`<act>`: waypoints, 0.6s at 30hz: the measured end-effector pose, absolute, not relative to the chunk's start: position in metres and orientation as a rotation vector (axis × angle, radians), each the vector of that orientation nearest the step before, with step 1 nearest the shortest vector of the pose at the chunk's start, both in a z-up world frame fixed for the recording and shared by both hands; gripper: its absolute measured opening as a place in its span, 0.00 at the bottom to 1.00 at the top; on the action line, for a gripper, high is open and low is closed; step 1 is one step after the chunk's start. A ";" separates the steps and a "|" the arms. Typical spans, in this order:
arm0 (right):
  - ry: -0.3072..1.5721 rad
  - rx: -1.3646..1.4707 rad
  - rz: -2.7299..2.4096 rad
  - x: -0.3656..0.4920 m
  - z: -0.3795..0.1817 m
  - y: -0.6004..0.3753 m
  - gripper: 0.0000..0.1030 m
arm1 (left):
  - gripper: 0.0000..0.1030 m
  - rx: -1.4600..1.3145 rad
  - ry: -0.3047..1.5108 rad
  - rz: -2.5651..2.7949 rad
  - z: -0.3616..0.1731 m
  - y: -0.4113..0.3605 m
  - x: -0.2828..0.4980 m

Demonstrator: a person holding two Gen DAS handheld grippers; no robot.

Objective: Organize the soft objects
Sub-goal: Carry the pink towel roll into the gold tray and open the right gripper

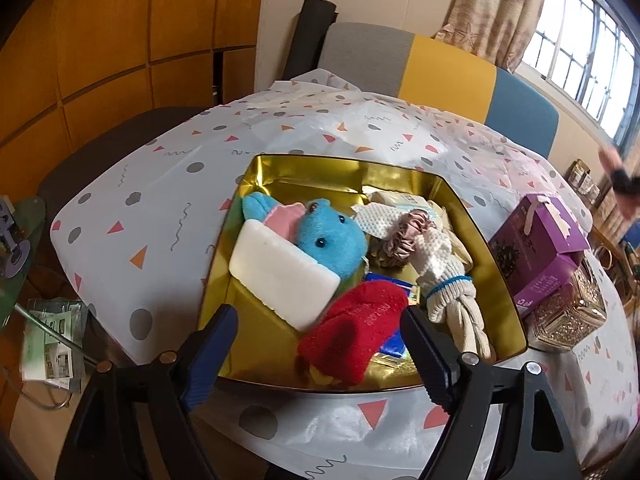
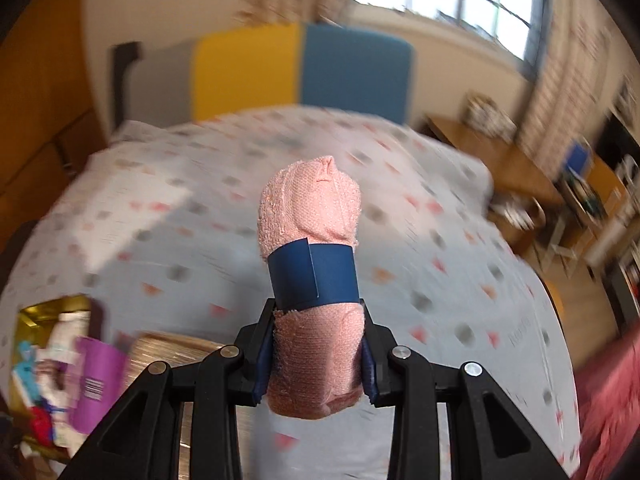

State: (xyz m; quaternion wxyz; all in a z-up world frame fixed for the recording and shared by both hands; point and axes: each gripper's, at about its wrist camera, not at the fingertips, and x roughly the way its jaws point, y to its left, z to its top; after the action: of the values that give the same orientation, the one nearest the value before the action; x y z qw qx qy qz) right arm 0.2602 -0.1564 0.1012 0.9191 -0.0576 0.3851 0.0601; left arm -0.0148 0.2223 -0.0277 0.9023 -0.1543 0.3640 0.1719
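A gold tin box (image 1: 280, 176) stands on the patterned tablecloth (image 1: 160, 200). In it lie a blue plush toy (image 1: 328, 236), a white sponge (image 1: 280, 276), a red sock (image 1: 352, 336), a knotted white knit glove (image 1: 440, 268) and a brown scrunchie (image 1: 404, 232). My left gripper (image 1: 316, 314) hovers open over the box's near side, its fingers on either side of the red sock without pressing it. My right gripper (image 2: 318, 312) is shut on a rolled pink towel (image 2: 310, 208) with a blue paper band (image 2: 316, 278), held above the table. The right wrist view is blurred; the box (image 2: 40, 308) sits at its lower left.
A purple carton (image 1: 540, 248) and a glittery gold container (image 1: 568, 316) stand right of the box. A chair with a grey, yellow and blue back (image 1: 440, 72) is behind the table. A person's hand (image 1: 620, 180) shows at the right edge. Papers (image 1: 52, 344) lie on the floor at left.
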 end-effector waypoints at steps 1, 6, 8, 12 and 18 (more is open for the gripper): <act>0.773 -0.127 0.162 0.257 0.108 -0.141 0.34 | 0.83 -0.323 0.751 0.358 -0.028 0.224 -0.015; 0.697 -0.207 0.406 0.221 0.129 -0.045 0.34 | 0.83 -0.333 0.745 0.380 -0.027 0.233 -0.020; 0.701 -0.249 0.510 0.204 0.124 -0.009 0.34 | 0.83 -0.337 0.743 0.386 -0.028 0.236 -0.022; 0.757 -0.326 0.697 0.162 0.090 0.051 0.34 | 0.83 -0.347 0.741 0.403 -0.028 0.244 -0.028; 0.888 -0.407 0.882 0.114 0.016 0.114 0.34 | 0.84 -0.355 0.735 0.419 -0.028 0.250 -0.032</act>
State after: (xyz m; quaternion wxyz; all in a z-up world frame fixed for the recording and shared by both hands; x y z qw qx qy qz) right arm 0.1140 0.1138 0.0156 0.7912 -0.1892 0.4127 0.4098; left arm -0.0322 0.2499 -0.0280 0.8968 -0.1711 0.3545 0.2021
